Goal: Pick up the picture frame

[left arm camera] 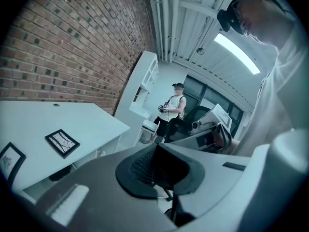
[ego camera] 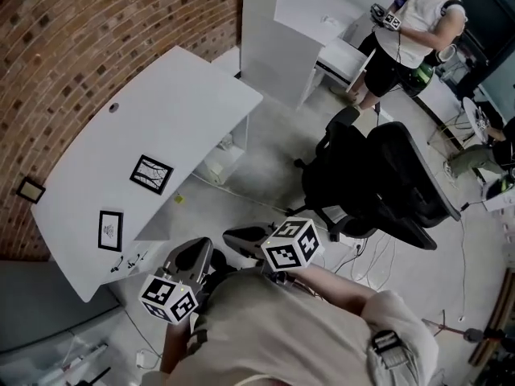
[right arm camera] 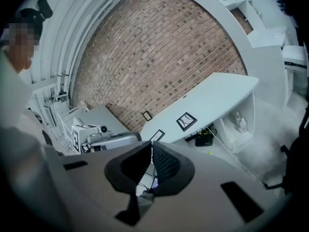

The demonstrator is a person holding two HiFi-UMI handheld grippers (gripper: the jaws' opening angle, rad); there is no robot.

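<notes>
A black picture frame with a branch-like drawing lies flat on the white desk by the brick wall. A second frame lies nearer the desk's front corner, and a small third one sits by the wall. My left gripper and right gripper hang close to my body, short of the desk and above the floor, both shut and empty. In the left gripper view the frame is left of the shut jaws. It appears up and to the right of the closed right gripper, as the frame.
A black office chair stands to the right. Another person stands at the back beside a white partition. Cables and a black box lie under the desk, which has a white shelf unit at its far end.
</notes>
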